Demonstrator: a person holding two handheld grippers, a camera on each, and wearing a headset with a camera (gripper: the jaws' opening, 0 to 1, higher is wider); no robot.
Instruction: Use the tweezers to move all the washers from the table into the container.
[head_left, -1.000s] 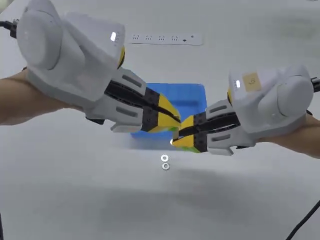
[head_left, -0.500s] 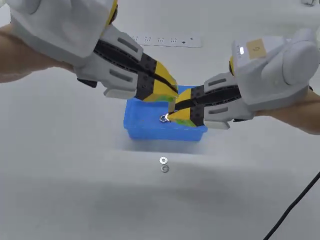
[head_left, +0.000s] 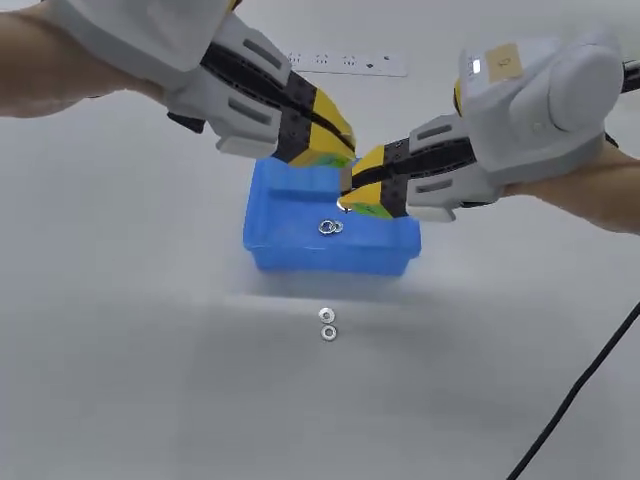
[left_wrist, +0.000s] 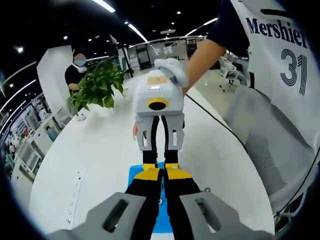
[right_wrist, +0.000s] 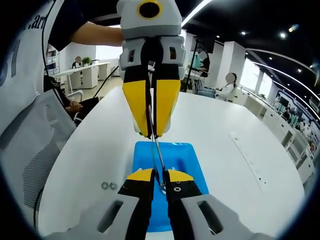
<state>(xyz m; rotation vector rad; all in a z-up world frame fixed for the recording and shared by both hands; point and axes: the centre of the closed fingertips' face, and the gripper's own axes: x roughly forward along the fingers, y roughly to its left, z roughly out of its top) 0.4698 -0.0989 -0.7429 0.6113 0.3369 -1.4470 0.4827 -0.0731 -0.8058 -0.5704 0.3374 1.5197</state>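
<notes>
A blue container (head_left: 290, 250) sits mid-table with two washers (head_left: 331, 228) lying inside it. In front of it, two more washers (head_left: 328, 324) rest on the white table; they are also in the right gripper view as washers (right_wrist: 109, 186). Thin metal tweezers (right_wrist: 155, 145) run between the two grippers above the container (right_wrist: 185, 160). My left gripper (head_left: 344, 158) comes from the upper left and is shut on one end of the tweezers. My right gripper (head_left: 351, 194) comes from the right, and its jaws (right_wrist: 159, 176) are closed on the tweezers near the other end.
A white power strip (head_left: 345, 62) lies at the table's far side. A black cable (head_left: 575, 395) trails across the lower right. A mesh chair (right_wrist: 35, 150) and people stand beyond the table's edge.
Both grippers rose from low in front of the container to above it. The washer at the tweezers' tip half a second ago now lies in the container.
</notes>
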